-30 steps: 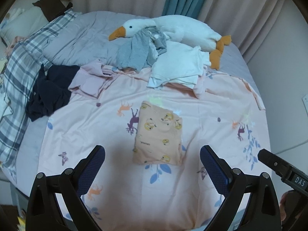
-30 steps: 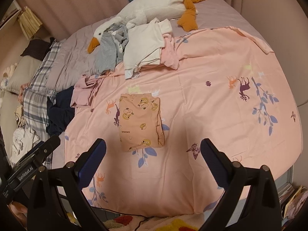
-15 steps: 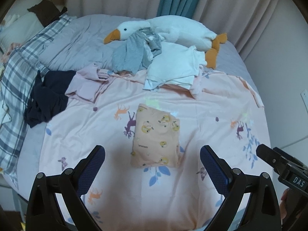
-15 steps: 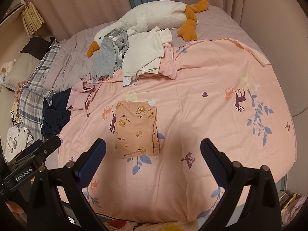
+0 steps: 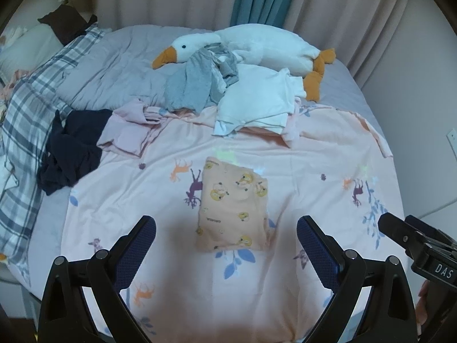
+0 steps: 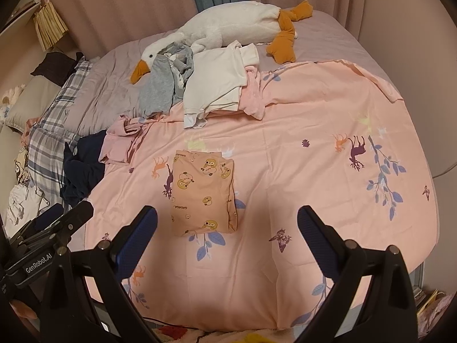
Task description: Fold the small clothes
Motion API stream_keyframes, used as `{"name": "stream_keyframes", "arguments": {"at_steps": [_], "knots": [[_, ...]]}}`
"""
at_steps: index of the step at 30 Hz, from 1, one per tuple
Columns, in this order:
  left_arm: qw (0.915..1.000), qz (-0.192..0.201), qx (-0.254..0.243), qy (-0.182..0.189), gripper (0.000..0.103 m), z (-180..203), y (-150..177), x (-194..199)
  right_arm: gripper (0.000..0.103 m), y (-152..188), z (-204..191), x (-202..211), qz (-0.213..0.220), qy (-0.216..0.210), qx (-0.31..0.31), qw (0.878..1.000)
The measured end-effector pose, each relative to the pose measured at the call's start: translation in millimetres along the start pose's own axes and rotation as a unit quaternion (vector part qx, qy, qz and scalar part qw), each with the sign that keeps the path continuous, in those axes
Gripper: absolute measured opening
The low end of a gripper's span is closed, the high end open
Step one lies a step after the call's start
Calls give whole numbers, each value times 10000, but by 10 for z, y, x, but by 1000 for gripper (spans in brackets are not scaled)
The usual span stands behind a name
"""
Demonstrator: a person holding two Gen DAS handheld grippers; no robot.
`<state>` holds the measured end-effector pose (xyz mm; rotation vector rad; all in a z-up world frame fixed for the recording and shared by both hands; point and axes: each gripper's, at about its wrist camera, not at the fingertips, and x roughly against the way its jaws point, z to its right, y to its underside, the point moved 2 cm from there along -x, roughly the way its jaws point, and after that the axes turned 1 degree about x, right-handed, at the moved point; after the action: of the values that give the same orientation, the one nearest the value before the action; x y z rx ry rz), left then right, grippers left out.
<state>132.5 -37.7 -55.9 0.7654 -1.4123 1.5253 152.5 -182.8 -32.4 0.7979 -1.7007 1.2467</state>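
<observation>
Folded peach garment lying on a pink printed sheet spread over a bed, both grippers held above its near edge.

Left gripper and right gripper both have their jaws wide apart, holding nothing. Only the right view shows a colourful rug below the bed. Behind lie unfolded clothes, a plush goose and curtains.

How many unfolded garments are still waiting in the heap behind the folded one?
5 visible: navy far left, pink beside it, grey on the goose, white right of grey, pale pink under white. More may be hidden.
</observation>
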Motion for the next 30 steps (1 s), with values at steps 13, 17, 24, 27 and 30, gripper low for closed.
{"name": "stream_keyframes", "arguments": {"at_steps": [13, 17, 24, 27, 30], "knots": [[9999, 45, -86, -90, 98, 39, 21, 14, 99, 9, -11, -17, -8, 0, -6, 10000], [9998, 24, -112, -137, 98, 44, 28, 4, 99, 12, -24, -13, -19, -20, 22, 10000], [9997, 26, -147, -190, 98, 57, 58, 15, 99, 33, -4, -19, -85, -21, -5, 10000], [9997, 24, -163, -198, 98, 56, 56, 14, 99, 39, 9, -16, -89, -12, -14, 10000], [9997, 30, -151, -214, 98, 61, 65, 19, 99, 39, 16, -14, -93, 3, -10, 10000]]}}
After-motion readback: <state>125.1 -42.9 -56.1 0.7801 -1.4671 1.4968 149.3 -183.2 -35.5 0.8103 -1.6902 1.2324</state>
